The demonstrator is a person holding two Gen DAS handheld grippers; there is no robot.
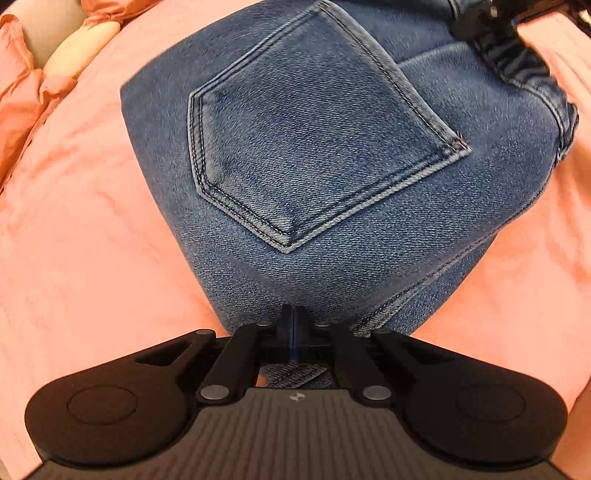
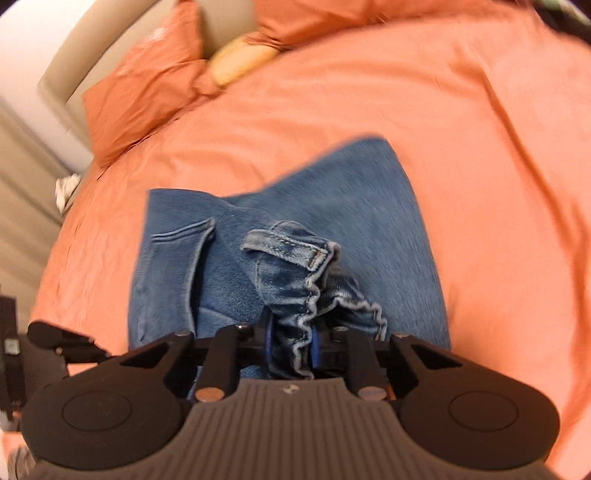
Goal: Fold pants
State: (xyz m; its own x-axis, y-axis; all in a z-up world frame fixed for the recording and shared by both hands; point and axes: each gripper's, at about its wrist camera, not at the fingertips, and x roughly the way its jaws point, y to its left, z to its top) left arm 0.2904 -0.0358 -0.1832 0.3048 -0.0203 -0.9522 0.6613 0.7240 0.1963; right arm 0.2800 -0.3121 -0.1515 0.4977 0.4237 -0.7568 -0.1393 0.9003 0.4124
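- Left wrist view: the blue jeans (image 1: 325,155) lie folded on the salmon-pink bed cover (image 1: 81,229), a back pocket (image 1: 314,147) facing up and filling the middle of the view.
- The left gripper (image 1: 294,325) points steeply down at the near edge of the jeans; its fingers are closed tight, pad against pad, with a thin edge of denim seemingly nipped at their tips.
- At the top right the right gripper (image 1: 491,22) is partly in view, dark and blurred, over the gathered waistband (image 1: 517,62).
- At the top left a pale yellow pillow (image 1: 85,48) sits beside a crumpled orange pillow (image 1: 18,92).
- Right wrist view: the right gripper's (image 2: 291,343) fingers are nearly closed on the bunched, elasticated waistband (image 2: 295,295), which is squeezed between the blue pads and raised off the rest of the jeans (image 2: 369,206).
- A belt loop (image 2: 286,249) stands just above the gathered fabric.
- The jeans lie near the middle of the bed cover (image 2: 443,129), with the orange pillow (image 2: 140,92) and the beige headboard (image 2: 122,40) beyond; the view is motion-blurred.
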